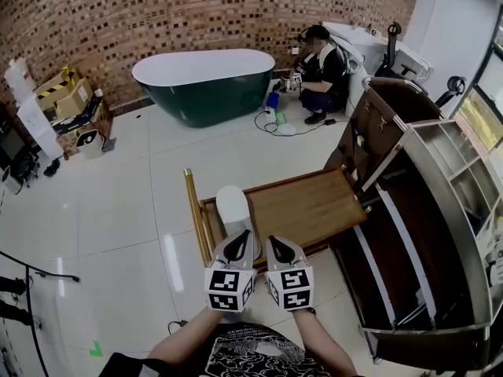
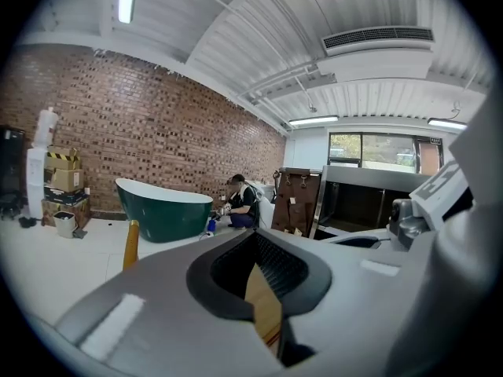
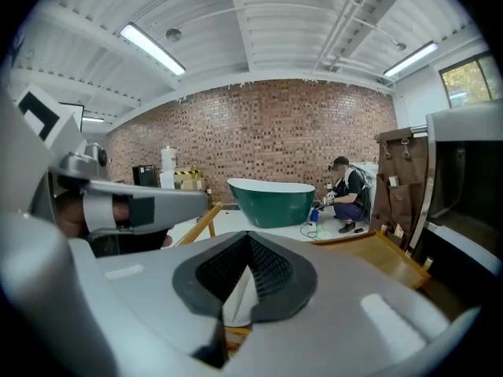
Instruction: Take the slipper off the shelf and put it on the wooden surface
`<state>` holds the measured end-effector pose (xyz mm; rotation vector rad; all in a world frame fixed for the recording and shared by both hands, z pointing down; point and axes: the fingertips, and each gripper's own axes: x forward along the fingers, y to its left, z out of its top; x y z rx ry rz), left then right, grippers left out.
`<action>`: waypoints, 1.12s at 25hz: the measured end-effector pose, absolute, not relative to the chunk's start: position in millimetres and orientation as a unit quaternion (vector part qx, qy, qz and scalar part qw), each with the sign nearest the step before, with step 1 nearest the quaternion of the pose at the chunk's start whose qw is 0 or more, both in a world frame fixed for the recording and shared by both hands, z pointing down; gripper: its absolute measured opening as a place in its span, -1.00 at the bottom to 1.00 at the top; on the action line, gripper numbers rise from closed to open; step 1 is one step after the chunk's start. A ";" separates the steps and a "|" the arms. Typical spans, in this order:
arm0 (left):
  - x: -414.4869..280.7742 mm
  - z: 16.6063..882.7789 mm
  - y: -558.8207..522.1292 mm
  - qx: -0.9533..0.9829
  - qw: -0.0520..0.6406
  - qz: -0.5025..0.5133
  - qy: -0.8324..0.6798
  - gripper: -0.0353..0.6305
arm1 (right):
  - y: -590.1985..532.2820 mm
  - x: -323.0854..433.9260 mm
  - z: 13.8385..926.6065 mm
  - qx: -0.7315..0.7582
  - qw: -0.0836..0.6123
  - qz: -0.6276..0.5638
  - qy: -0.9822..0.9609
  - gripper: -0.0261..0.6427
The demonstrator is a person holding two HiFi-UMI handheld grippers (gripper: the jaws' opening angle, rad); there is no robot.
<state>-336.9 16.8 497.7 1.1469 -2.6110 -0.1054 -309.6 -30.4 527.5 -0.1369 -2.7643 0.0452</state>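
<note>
The left tongs (image 1: 238,240) and right tongs (image 1: 281,243) are pale grey moulded shells, each with a pointed, leaf-shaped black recess at the tip. Inside sit black cross-hatched pads (image 3: 271,269). Behind each is a white cube printed with black square markers: left cube (image 1: 229,287), right cube (image 1: 290,287). The person wears a black shirt (image 1: 251,350) with a white line pattern

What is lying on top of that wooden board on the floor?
A white slipper lies on the left part of the wooden board; the rest looks bare. The left gripper covers the slipper's near end, so that part cannot be seen.
</note>
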 end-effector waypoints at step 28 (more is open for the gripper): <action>-209.0 480.4 -3.3 0.437 0.129 -0.028 -0.890 -0.88 | -39.1 -176.7 471.6 -0.022 0.113 0.032 -0.993 -0.92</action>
